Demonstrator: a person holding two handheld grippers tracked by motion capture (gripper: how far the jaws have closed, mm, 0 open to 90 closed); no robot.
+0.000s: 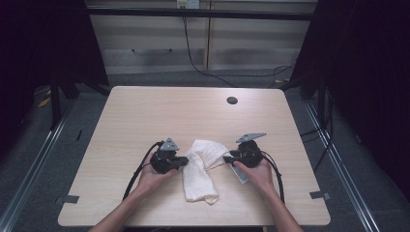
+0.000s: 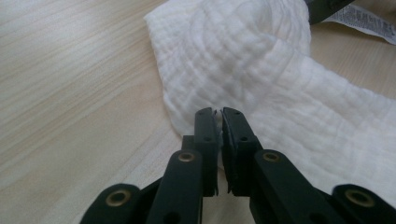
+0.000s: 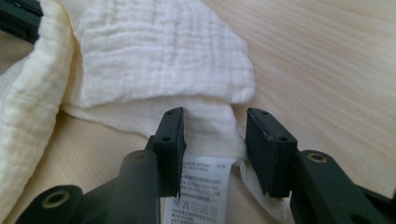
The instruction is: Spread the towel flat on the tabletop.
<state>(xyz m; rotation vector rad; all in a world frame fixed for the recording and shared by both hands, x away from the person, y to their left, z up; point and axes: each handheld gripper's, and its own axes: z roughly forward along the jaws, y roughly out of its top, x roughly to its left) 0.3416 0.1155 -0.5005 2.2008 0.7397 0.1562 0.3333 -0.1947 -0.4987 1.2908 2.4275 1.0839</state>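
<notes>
A crumpled white cloth (image 1: 200,169) lies on the wooden table (image 1: 145,111) between my two grippers. My left gripper (image 1: 185,163) sits at the cloth's left edge. In the left gripper view its jaws (image 2: 219,113) are pressed together on the thin hem of the cloth (image 2: 261,60). My right gripper (image 1: 227,158) is at the cloth's right side. In the right gripper view its jaws (image 3: 215,116) stand apart on either side of a cloth corner (image 3: 159,51), with the printed care label (image 3: 201,186) lying between them and neither pad pressing.
A round cable hole (image 1: 232,100) is in the table's far right. Tape marks (image 1: 320,195) sit near the front corners. Pale cabinets (image 1: 203,43) and a hanging cable stand beyond the far edge, and dark curtains flank the table.
</notes>
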